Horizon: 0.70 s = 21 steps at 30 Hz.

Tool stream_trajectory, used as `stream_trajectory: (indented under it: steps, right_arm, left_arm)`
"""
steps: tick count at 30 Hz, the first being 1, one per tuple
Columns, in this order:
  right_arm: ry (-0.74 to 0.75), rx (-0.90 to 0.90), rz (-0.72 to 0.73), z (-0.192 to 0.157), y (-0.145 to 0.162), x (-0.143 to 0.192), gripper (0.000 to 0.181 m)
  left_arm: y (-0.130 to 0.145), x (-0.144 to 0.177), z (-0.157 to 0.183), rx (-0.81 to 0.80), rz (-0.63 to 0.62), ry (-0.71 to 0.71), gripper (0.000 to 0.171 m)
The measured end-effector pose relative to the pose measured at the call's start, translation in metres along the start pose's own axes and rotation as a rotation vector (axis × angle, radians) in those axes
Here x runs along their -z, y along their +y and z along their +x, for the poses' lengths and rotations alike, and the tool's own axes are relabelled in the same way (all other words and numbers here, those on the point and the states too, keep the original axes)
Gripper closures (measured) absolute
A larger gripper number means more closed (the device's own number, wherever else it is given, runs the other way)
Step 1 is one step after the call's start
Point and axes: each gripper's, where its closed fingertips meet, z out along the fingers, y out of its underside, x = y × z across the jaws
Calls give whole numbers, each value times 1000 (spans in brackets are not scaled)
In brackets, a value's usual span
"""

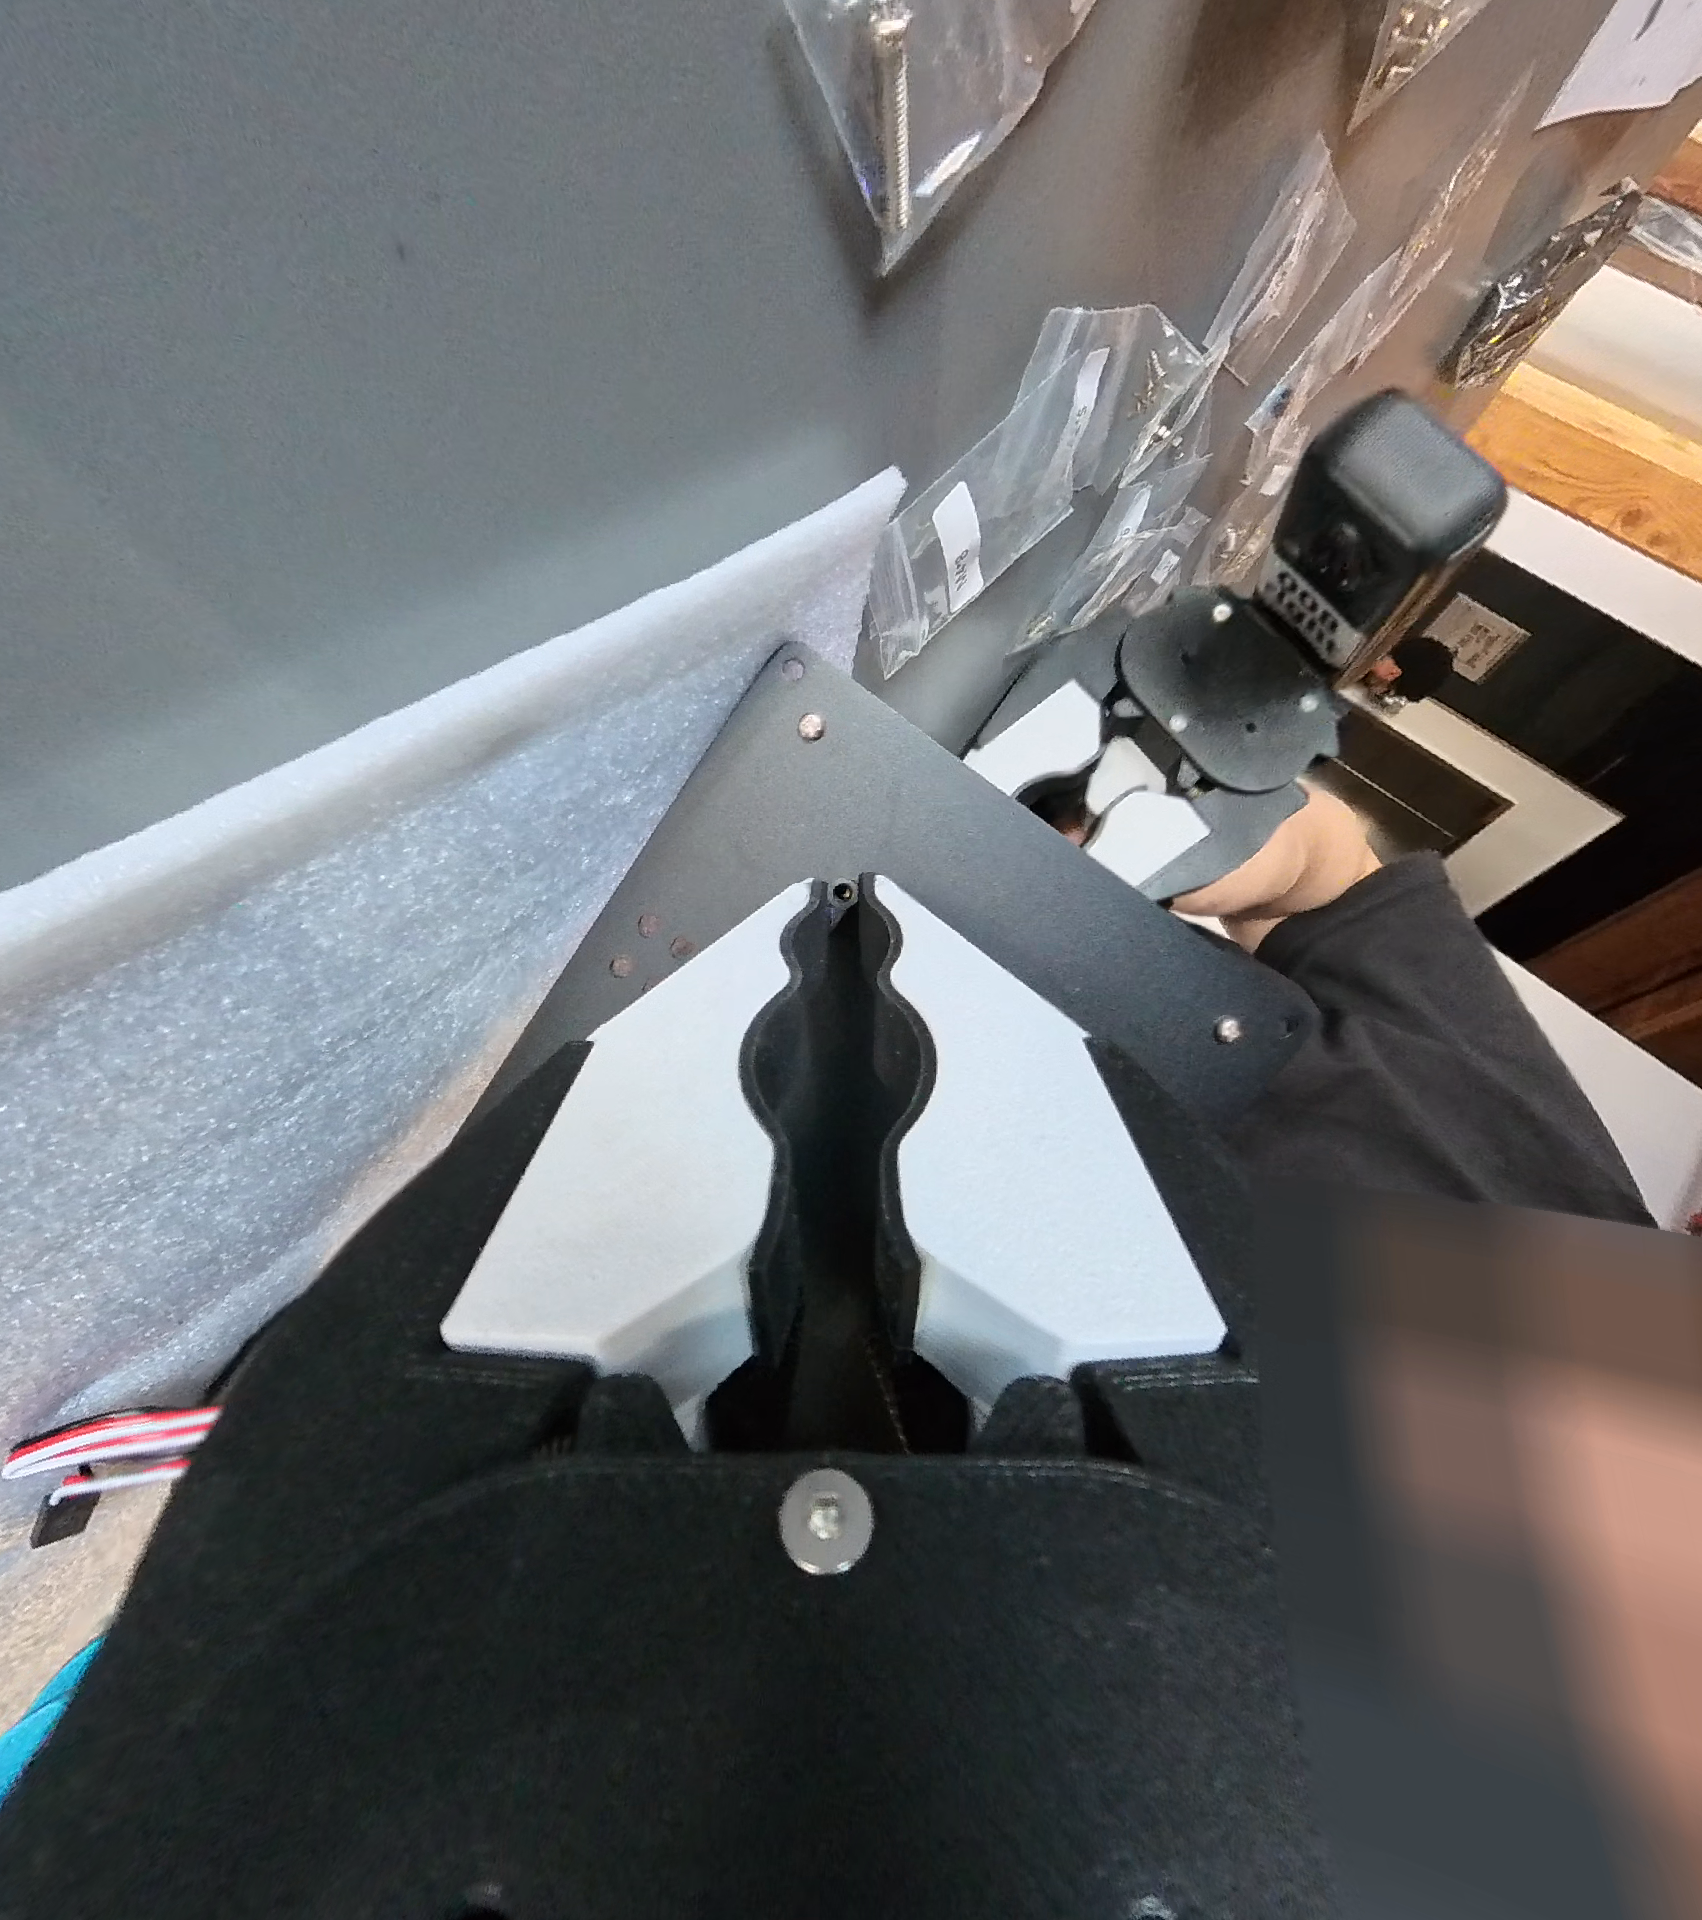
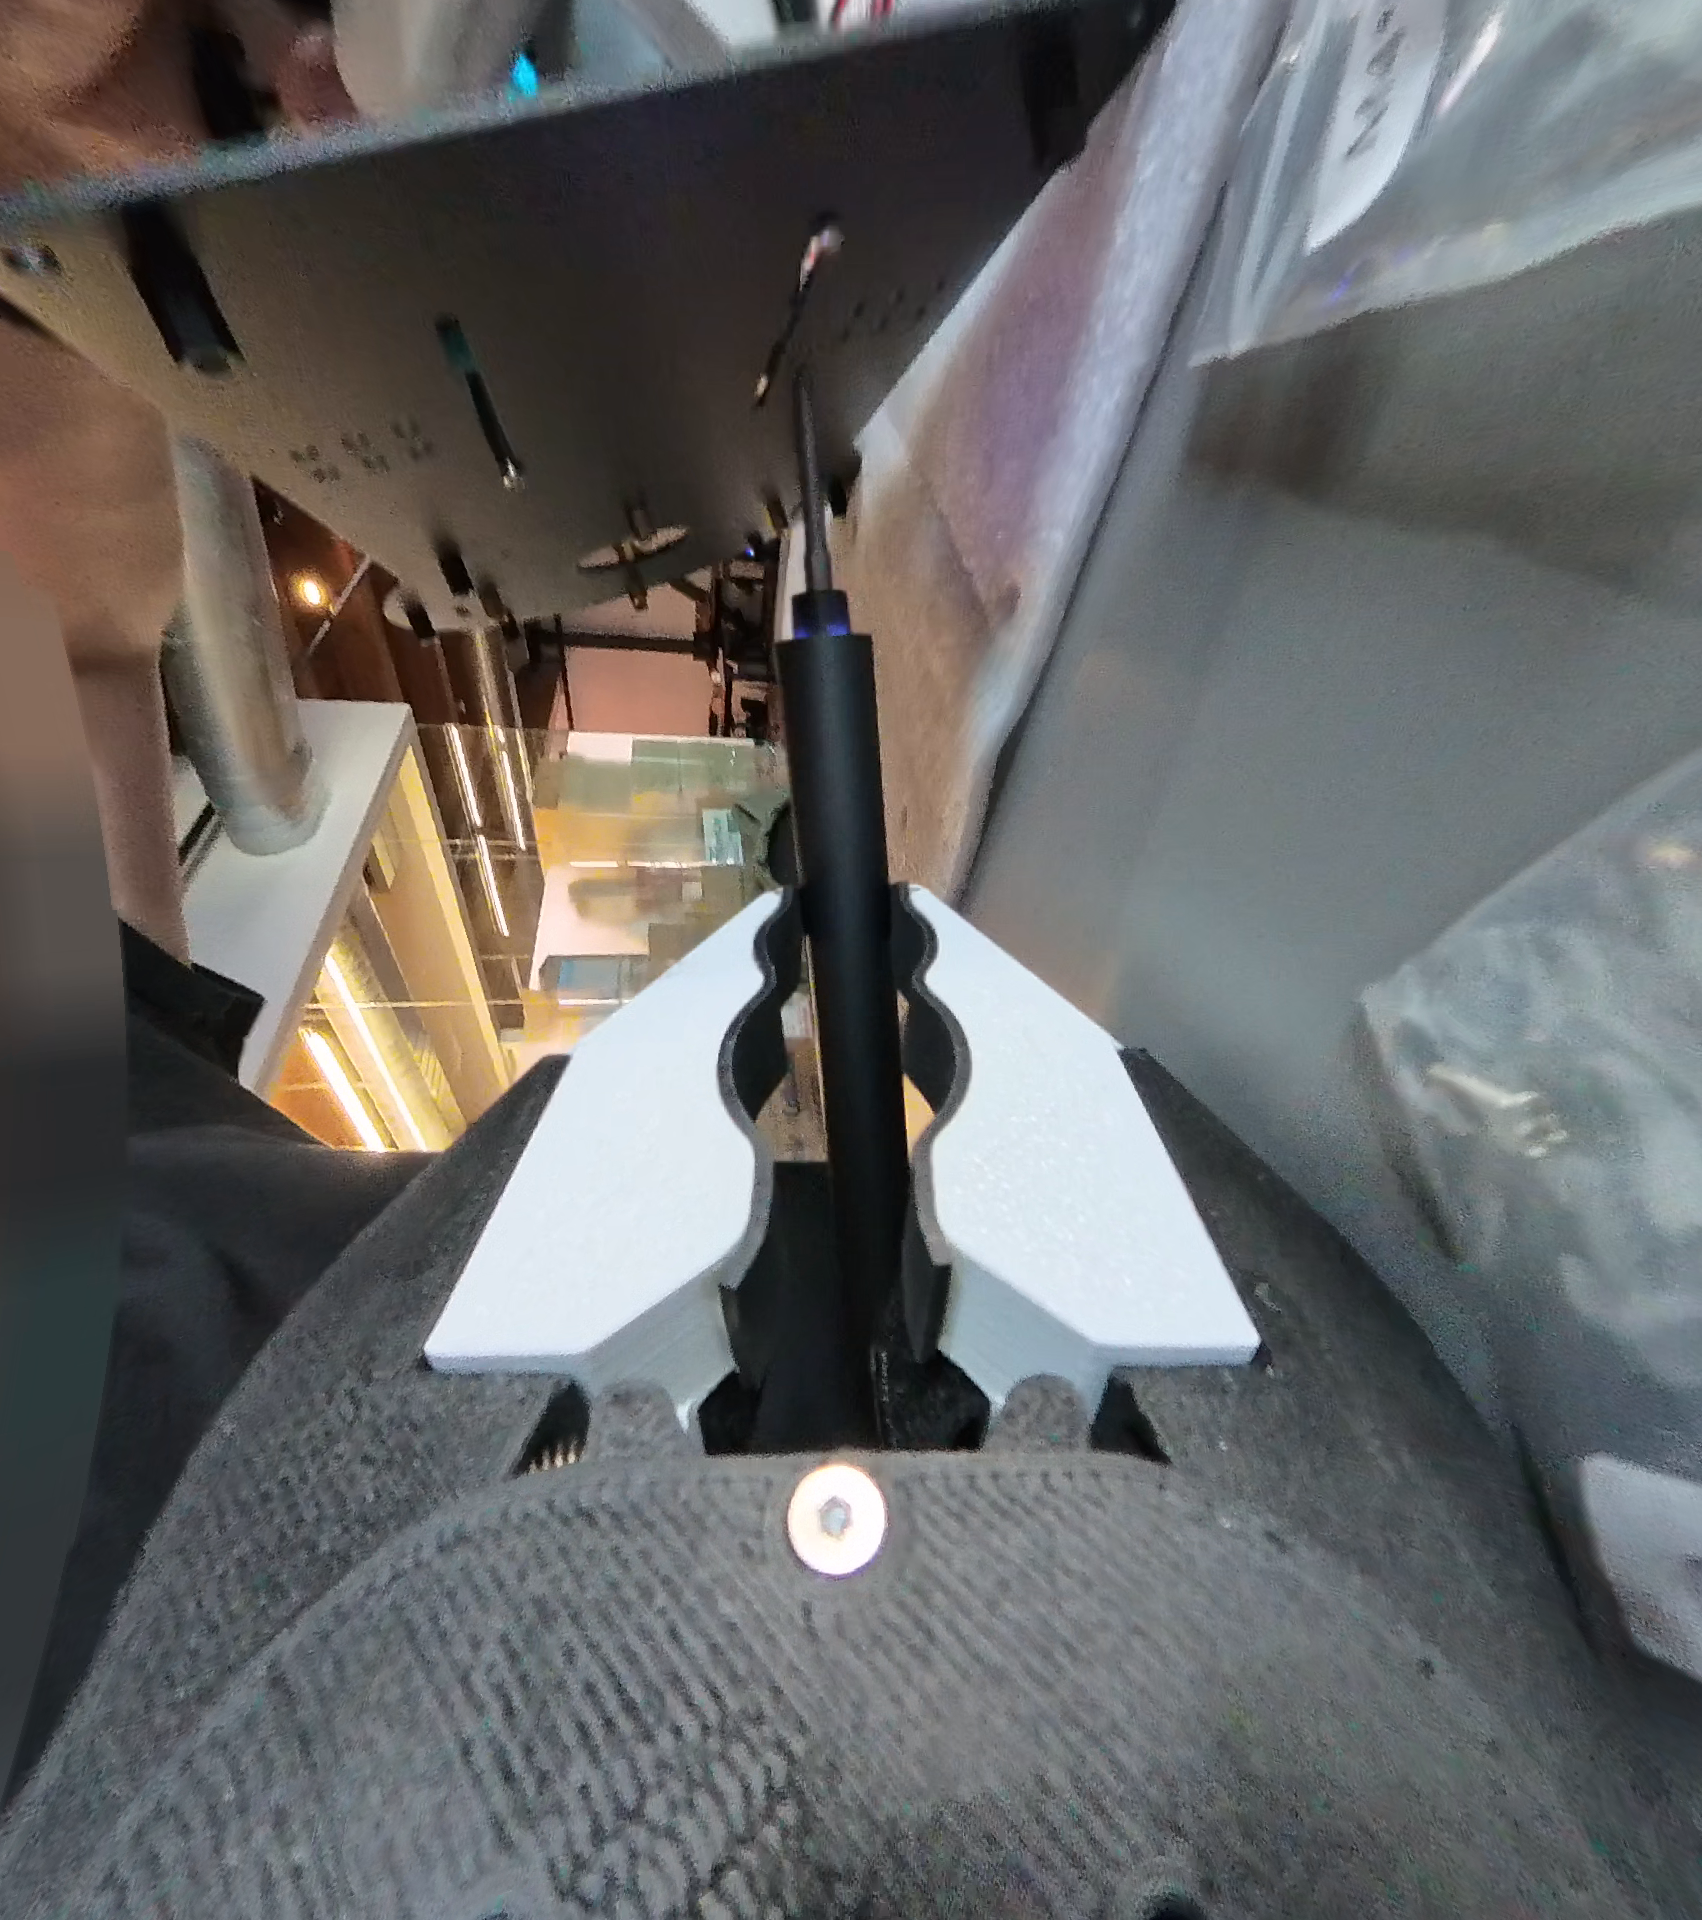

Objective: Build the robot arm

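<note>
Clamped in the right gripper (image 2: 842, 925), a slim black screwdriver (image 2: 842, 883) points its tip at the flat black metal plate (image 2: 535, 312). Farther left, the left gripper (image 1: 849, 894) pinches that plate's edge (image 1: 930, 821); no screw visibly seated.

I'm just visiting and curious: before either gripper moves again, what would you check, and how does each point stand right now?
1. Left gripper shut on the black metal plate: ok.
2. Right gripper shut on the black screwdriver: ok.
3. Screwdriver tip seated in a screw: cannot tell, too blurred.
4. Plate off the white foam sheet: cannot tell.
5. Clear hardware bags away from both grippers: ok.
</note>
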Motion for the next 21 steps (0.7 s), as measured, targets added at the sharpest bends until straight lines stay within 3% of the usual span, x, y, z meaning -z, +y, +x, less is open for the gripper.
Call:
stream_trajectory:
  steps: [8, 14, 21]
  right_arm:
    - [47, 88, -77, 2, 23, 1, 166]
    - [34, 67, -105, 3, 27, 4, 165]
    - [38, 69, -159, 3, 31, 2, 165]
  left_arm:
    - [-1, 0, 0, 13, 13, 19, 168]
    - [-1, 1, 0, -12, 62, 4, 168]
    - [1, 2, 0, 6, 31, -16, 168]
